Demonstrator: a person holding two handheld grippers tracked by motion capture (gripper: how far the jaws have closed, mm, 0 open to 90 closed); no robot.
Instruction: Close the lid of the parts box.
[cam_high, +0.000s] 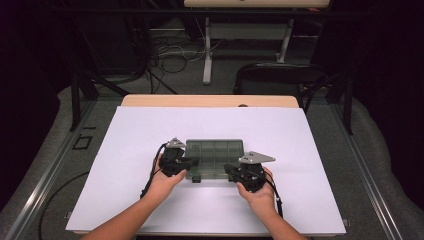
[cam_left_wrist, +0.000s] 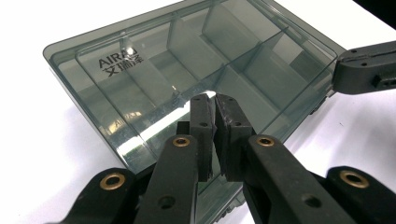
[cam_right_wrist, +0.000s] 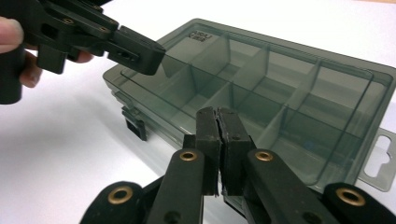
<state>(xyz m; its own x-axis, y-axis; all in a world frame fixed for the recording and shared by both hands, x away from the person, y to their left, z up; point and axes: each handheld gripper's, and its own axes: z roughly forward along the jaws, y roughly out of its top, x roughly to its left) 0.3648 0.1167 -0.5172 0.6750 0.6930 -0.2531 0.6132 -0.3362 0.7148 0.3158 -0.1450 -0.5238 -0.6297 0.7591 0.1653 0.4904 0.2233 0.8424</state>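
We see both claws pinched shut on nothing, left claw (cam_high: 192, 161) and right claw (cam_high: 228, 170) pressing the box (cam_high: 215, 152) at centre frame, probably steadying its lid.

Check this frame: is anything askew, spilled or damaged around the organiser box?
Nothing stands out. The smoky compartment box lies flat and closed on the white sheet, its compartments apparently empty, with no cracks or spills visible.

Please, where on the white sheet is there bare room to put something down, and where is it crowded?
Bare room: the white sheet left, right and beyond the compartment box. A narrower strip lies along the near edge between the forearms. Crowded: the box's near side, where the shut left tool and right tool meet it.
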